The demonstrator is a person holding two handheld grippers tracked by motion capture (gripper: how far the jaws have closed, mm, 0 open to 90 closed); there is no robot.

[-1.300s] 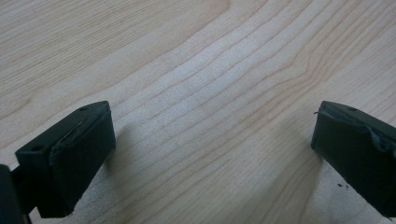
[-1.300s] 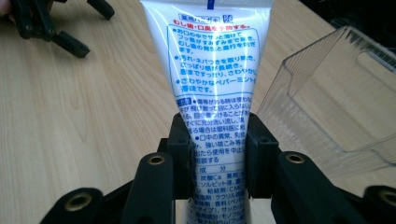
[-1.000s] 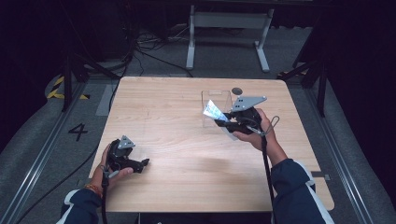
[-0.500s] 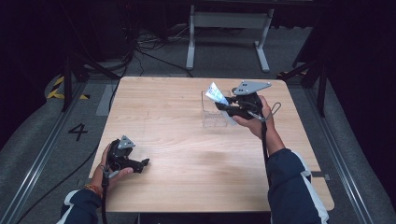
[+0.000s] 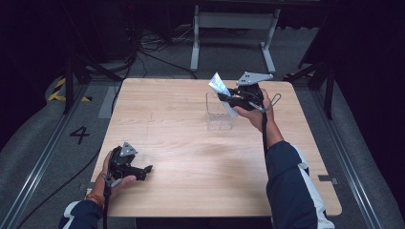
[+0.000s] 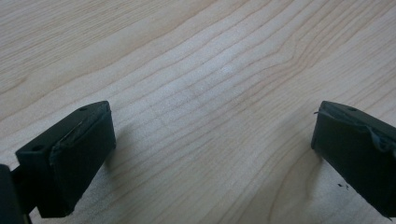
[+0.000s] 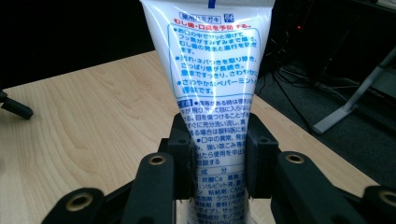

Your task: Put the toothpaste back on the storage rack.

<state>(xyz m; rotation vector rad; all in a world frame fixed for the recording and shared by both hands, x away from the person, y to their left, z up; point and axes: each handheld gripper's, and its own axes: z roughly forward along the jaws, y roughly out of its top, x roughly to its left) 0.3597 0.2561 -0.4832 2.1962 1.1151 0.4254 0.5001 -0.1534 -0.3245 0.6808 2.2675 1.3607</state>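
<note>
The right claw point(image 5: 228, 98) is clenched on a white toothpaste tube point(image 7: 212, 88), its jaws pressing the tube's lower half from both sides while the flat crimped end sticks up beyond them. In the high view the tube point(image 5: 218, 85) hangs tilted above a clear plastic box point(image 5: 219, 114) that stands just below and in front of the claw on the tabletop point(image 5: 181, 143). The step in hand looks like carrying the tube over the box. Next, I judge, the claw must line the tube up with the opening, lower it and let go. The left claw point(image 6: 210, 149) rests released, jaws wide apart, well away near the tabletop's near edge.
</note>
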